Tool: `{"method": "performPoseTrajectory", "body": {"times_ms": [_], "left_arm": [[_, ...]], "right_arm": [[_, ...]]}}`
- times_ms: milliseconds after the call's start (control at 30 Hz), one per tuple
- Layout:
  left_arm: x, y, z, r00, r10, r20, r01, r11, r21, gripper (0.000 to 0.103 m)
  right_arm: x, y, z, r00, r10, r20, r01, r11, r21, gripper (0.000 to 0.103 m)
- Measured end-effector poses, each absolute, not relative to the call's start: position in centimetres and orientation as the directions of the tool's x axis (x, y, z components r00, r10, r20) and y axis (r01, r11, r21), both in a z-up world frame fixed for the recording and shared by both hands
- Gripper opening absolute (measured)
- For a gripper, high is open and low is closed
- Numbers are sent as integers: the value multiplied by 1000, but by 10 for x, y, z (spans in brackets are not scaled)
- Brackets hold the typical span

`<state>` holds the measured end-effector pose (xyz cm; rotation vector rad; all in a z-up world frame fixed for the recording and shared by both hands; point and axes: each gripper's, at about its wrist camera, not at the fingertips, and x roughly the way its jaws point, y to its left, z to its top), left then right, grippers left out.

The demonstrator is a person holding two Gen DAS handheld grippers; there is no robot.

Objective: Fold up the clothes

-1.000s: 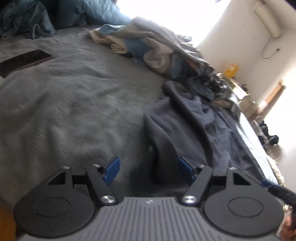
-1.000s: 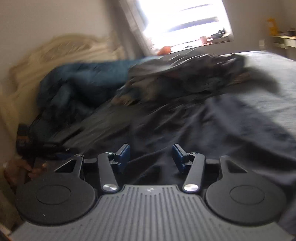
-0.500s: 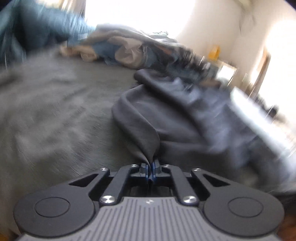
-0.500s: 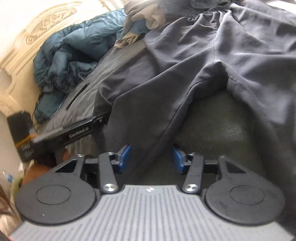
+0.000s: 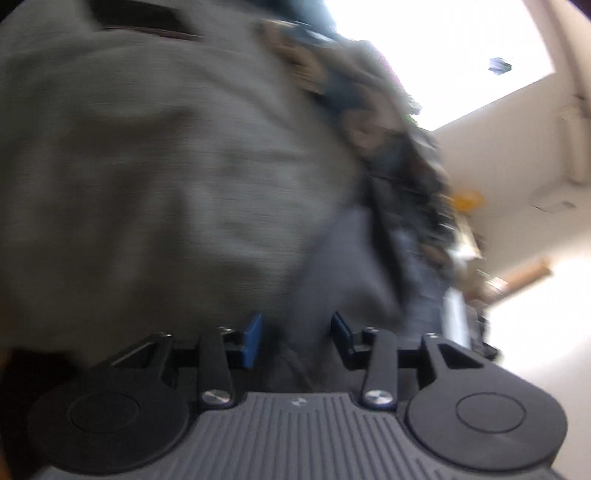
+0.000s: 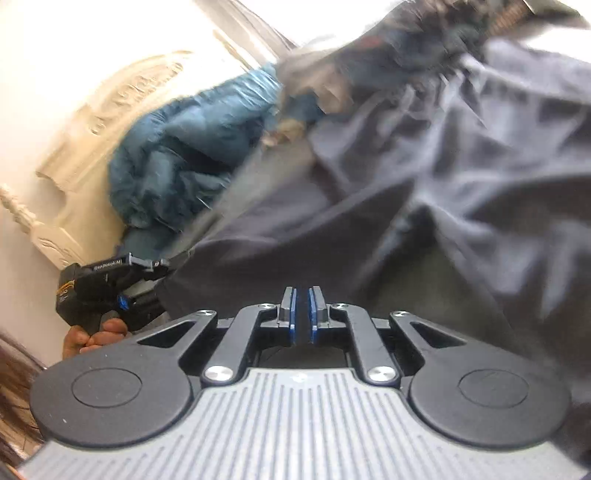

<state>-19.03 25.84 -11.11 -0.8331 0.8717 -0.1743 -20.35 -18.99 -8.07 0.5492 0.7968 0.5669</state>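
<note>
Dark grey trousers (image 6: 461,166) lie spread over the grey bedspread (image 5: 147,166). In the blurred left wrist view my left gripper (image 5: 297,336) has its jaws opening. An edge of the trousers (image 5: 332,280) lies between the blue pads (image 5: 253,339), which do not press on it. In the right wrist view my right gripper (image 6: 303,314) is closing at the near hem of the trousers. Its pads (image 6: 291,317) stand almost together, with dark cloth in the slit. The left gripper (image 6: 159,282) also shows there, held by a hand (image 6: 99,332) at the trousers' left edge.
A heap of mixed clothes (image 5: 369,122) sits at the far side of the bed. A blue duvet (image 6: 184,147) is bunched against a carved cream headboard (image 6: 92,122). A flat dark object (image 5: 147,29) lies on the bedspread at the far left.
The left gripper, shut on a trouser fold half a second ago, now has its jaws apart and has rolled. The right gripper dropped toward the hem and its jaws narrowed to a slit.
</note>
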Motion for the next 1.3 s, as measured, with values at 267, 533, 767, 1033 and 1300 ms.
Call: {"method": "performPoseTrajectory", "body": {"times_ms": [267, 533, 767, 1033, 1300], "left_arm": [[-163, 239, -60, 722, -382, -577, -36, 812, -582, 56], [-35, 145, -49, 682, -359, -637, 205, 930, -305, 58], [31, 112, -94, 613, -319, -723, 282, 943, -178, 56], [37, 105, -108, 649, -388, -654, 348, 916, -199, 70], [46, 100, -112, 683, -392, -616, 337, 918, -210, 21]], "right_arm": [[-192, -205, -57, 578, 630, -518, -328, 761, 560, 10], [-110, -196, 3, 676, 578, -457, -524, 813, 254, 45], [12, -161, 4, 698, 515, -497, -598, 801, -10, 53], [149, -131, -41, 616, 494, -614, -635, 773, -16, 49], [203, -111, -68, 554, 461, -693, -635, 772, 6, 14]]}}
